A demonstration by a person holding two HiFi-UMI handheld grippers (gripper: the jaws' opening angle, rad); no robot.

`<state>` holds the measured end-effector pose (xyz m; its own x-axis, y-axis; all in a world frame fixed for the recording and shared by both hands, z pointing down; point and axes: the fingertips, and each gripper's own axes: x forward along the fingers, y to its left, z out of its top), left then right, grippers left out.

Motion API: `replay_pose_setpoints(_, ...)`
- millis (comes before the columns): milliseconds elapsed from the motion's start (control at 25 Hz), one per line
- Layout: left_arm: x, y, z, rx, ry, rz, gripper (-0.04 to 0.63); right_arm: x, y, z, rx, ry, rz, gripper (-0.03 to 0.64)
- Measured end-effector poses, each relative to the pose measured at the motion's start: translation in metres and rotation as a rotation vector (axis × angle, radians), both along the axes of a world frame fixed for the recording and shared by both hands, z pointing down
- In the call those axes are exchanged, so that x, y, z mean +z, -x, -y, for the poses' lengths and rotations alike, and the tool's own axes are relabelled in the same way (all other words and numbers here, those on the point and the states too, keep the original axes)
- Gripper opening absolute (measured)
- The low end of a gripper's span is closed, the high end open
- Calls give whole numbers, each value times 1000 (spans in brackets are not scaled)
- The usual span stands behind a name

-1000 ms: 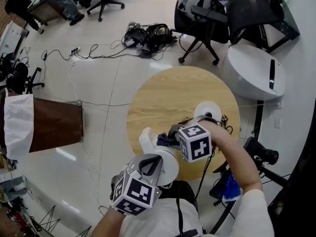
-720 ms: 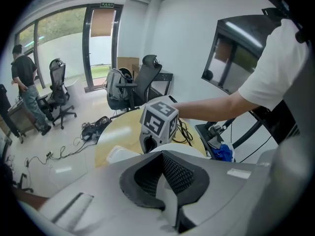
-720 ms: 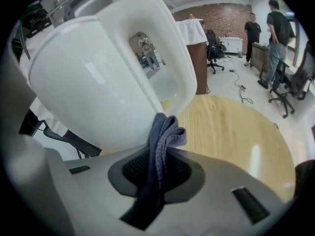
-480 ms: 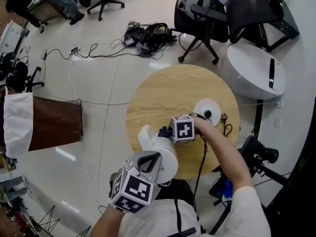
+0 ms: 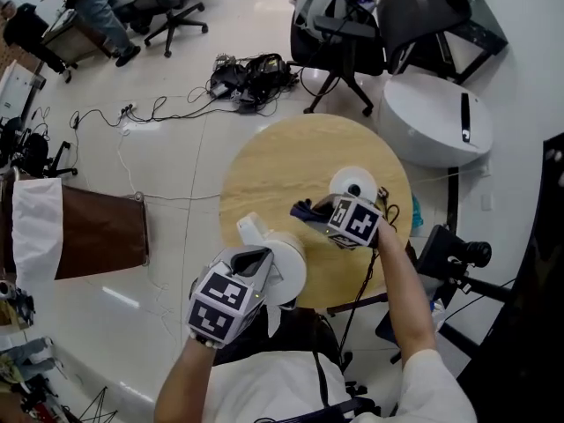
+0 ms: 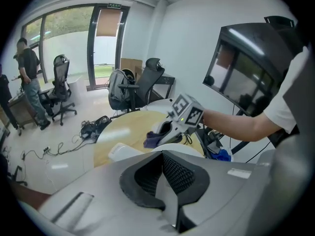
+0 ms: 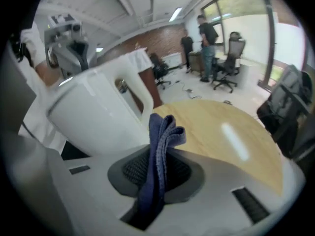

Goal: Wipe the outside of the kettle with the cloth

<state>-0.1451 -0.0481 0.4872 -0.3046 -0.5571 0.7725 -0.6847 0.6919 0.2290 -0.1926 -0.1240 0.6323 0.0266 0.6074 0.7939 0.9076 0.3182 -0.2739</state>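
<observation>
The white kettle (image 5: 284, 270) stands near the front edge of the round wooden table (image 5: 291, 161), its handle (image 5: 251, 229) pointing left. My left gripper (image 5: 258, 273) is shut on the kettle's near top edge; the white body (image 6: 184, 154) shows just past its jaws. My right gripper (image 5: 321, 211) is shut on a folded dark blue cloth (image 5: 305, 209), just right of the kettle. In the right gripper view the cloth (image 7: 160, 146) stands up between the pads, close beside the kettle's wall (image 7: 93, 117) and handle; contact is unclear. The left gripper view shows the right gripper (image 6: 165, 132) with the cloth (image 6: 153, 139).
The kettle's white round base (image 5: 356, 183) with its cord lies on the table behind my right gripper. Cables and bags (image 5: 251, 76) lie on the floor beyond the table. Office chairs (image 5: 339, 20), a white round table (image 5: 436, 122) and a brown cabinet (image 5: 97, 232) stand around.
My right gripper has rolled and drawn the cloth off the kettle's top toward the right, nearer the base. The left gripper has kept its hold on the kettle.
</observation>
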Motion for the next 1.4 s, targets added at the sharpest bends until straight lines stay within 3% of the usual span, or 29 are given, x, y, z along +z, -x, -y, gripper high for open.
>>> replay_pose_setpoints(120, -19, 5, -13, 4, -36, 73, 0, -47, 10, 26, 357, 140, 60, 72)
replay_pose_setpoints(360, -54, -4, -37, 23, -263, 202, 0, -120, -36, 72, 973, 323, 234, 71)
replay_pose_setpoints(480, -59, -26, -60, 59, -363, 230, 0, -141, -87, 71, 1195, 359, 323, 71)
replay_pose_setpoints(680, -50, -74, -131, 137, -454, 235, 0, -156, -188, 27, 1477, 357, 453, 71)
replay_pose_setpoints(840, -38, -108, -193, 204, -462, 208, 0, -170, -256, -45, 1598, 404, 480, 71)
replay_pose_setpoints(1040, -39, -142, -257, 230, -449, 190, 0, -208, -307, -140, 1609, 341, 530, 71)
replay_pose_setpoints(1400, -33, -211, -269, 285, -453, 212, 0, -226, -368, -216, 1614, 236, 629, 72)
